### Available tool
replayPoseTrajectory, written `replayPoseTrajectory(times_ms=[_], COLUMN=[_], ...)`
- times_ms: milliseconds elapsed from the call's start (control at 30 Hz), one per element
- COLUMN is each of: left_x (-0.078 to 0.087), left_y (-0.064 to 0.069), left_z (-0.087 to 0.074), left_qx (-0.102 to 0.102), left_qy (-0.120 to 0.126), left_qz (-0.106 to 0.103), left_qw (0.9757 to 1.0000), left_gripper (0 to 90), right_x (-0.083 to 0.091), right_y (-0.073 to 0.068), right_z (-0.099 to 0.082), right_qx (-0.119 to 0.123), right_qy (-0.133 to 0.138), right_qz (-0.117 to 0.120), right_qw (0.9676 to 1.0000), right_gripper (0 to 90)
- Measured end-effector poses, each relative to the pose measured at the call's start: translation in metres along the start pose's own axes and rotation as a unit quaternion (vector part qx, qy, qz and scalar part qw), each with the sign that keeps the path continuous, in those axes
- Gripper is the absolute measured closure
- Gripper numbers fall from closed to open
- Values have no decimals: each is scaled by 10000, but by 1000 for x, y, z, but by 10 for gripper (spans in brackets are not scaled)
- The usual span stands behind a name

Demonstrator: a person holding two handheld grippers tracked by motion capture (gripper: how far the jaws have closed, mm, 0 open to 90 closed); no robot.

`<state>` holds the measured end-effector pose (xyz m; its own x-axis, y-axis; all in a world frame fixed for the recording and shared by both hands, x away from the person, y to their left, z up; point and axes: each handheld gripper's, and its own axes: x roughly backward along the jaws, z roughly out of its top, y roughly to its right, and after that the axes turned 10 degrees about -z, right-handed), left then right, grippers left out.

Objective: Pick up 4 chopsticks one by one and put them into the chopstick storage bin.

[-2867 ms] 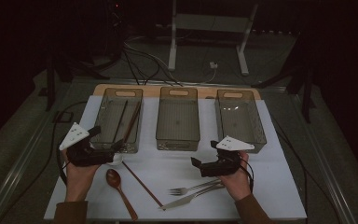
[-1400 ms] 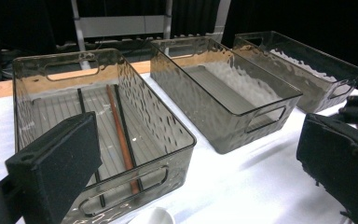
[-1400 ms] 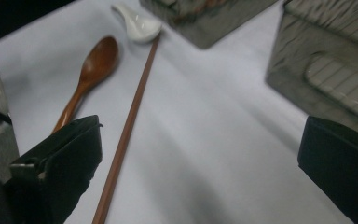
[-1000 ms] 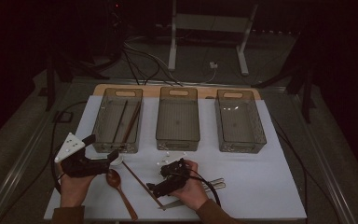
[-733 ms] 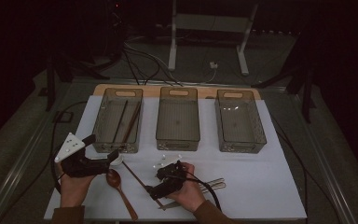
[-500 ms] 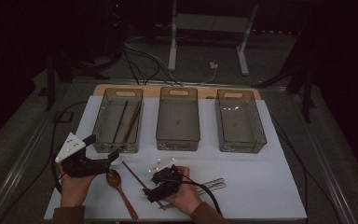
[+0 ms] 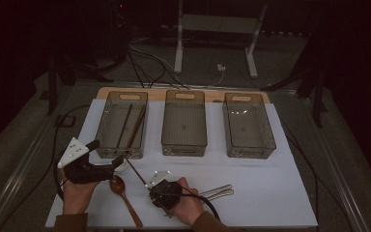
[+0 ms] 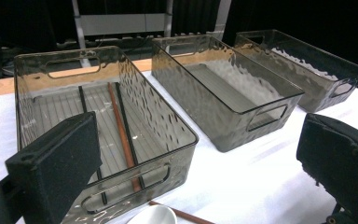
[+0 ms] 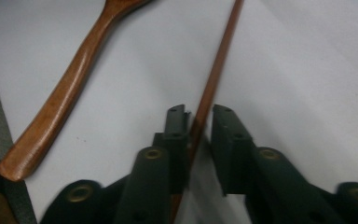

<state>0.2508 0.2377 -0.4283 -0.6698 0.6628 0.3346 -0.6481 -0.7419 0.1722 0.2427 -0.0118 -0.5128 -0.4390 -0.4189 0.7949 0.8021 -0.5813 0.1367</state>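
A thin brown chopstick (image 7: 135,173) (image 9: 214,74) lies on the white table cover, running toward the left bin. My right gripper (image 7: 150,187) (image 9: 199,116) straddles its near end. The jaws have just been closing and stand almost together around the stick. The left jaw touches it and a thin slit still shows at the right jaw. A wooden spoon (image 7: 123,195) (image 9: 70,88) lies just left of it. My left gripper (image 7: 107,153) (image 8: 193,154) is held open with nothing between its jaws, in front of the left bin (image 7: 105,126) (image 8: 186,135), which holds a brown stick and dark ones.
Two more clear bins, the middle one (image 7: 168,140) (image 8: 270,100) and the right one (image 7: 268,140) (image 8: 349,70), stand in a row at the back. Metal cutlery (image 7: 217,192) lies right of my right hand. A small white rounded thing (image 7: 121,166) (image 8: 151,215) lies by the left bin's front.
My right hand has moved left from the forks to the brown chopstick and come down over it, and its jaws have narrowed around the stick. The left gripper has stayed put.
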Motion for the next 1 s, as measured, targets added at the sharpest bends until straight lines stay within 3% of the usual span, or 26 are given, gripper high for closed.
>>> replayPoseTrajectory(times_ms=[133,300,567,733,833,1000], left_x=[0,1,0,-2,-2,-1], left_y=[0,0,1,1,1,0], left_z=[0,0,0,0,0,-1], left_qx=[7,2,8,14,6,7], left_qy=[7,4,-2,-26,-25,-38], left_qz=[1,7,7,-6,-18,-15], left_qw=[10000,10000,10000,10000,10000,10000], left_gripper=[7,7,7,7,7,7], right_x=[1,5,9,7,6,7], right_y=[2,5,8,7,8,9], right_z=[1,-2,-8,-4,-3,-3], right_qx=[-167,-205,-345,-306,-282,-330], right_qy=[-141,-254,-276,-363,-438,-417], right_qz=[28,-9,-134,-107,-152,-110], right_qw=[9998,9995,9989,9988,9985,9985], right_gripper=[818,836,838,781,834,848])
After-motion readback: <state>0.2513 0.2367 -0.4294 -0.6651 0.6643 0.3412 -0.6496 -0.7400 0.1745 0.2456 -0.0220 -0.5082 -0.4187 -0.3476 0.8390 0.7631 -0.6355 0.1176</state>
